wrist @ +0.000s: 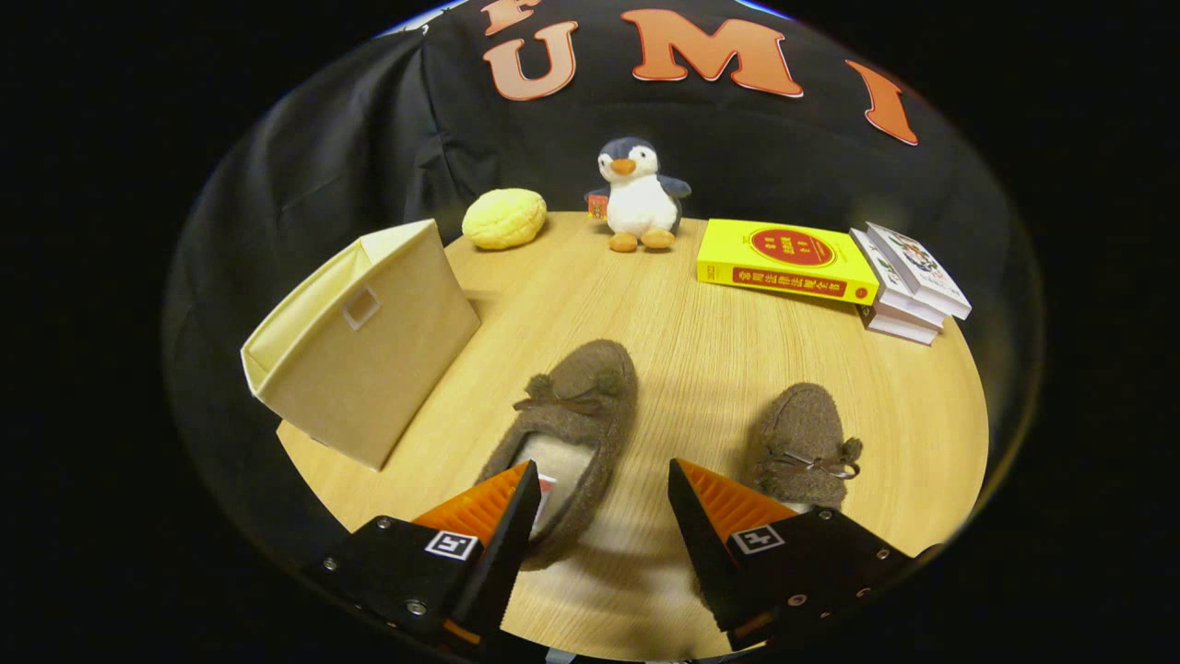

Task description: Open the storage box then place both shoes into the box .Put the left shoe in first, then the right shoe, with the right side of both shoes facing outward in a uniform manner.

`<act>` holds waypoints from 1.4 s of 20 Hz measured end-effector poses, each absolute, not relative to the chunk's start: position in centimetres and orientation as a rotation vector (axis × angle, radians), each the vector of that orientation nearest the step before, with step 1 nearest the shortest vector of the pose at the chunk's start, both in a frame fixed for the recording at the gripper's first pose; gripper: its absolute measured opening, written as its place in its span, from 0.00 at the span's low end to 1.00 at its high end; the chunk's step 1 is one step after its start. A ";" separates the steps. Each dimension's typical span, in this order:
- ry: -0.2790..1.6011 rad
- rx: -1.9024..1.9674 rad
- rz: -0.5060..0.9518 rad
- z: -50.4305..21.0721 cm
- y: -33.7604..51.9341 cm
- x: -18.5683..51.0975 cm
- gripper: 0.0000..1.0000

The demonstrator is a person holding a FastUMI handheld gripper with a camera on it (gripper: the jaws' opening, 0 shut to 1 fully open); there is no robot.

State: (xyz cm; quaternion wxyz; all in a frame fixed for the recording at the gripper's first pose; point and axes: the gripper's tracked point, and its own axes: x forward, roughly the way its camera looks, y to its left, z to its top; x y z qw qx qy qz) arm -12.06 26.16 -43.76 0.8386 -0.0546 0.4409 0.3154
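Two shoes sit on the round wooden table (pixel 701 369), and the gripper (pixel 604 489) hangs over them with its fingers spread wide, holding nothing. The nearer shoe (pixel 576 415), a brown fuzzy slipper with a bow, lies just ahead of the fingers, its heel end reaching down beside the left fingertip (pixel 516 493) and its toe pointing away toward the far side. The second shoe (pixel 807 443) lies off to the right, partly tucked behind the right finger, well apart from the first.

The storage box (pixel 369 346) is a beige fabric bin, lying on its side to the left of the nearer shoe, its open mouth turned away to the left.

Now the risks, as I read them. The slipper is soft, so a pinch on the fuzzy rim could fold it and let it sag or twist, and the side meant to face outward could end up wrong. Which shoe is the left one I cannot tell for sure from here, so picking in the wrong order is a real danger. The light fabric bin may slide or tip further when nudged. The wide fingers straddle only the heel edge, so closing now would likely catch one wall, not the whole shoe.
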 end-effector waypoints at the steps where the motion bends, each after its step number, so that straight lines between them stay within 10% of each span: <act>1: 0.950 -0.125 0.661 -45.0 26.1 -11.8 0.83; 7: 0.941 -0.079 0.614 -48.0 28.6 -8.7 0.63; 14: 1.002 0.049 0.576 -49.5 30.2 -7.8 0.05; 28: 0.972 0.167 0.431 -34.2 33.1 -8.2 0.03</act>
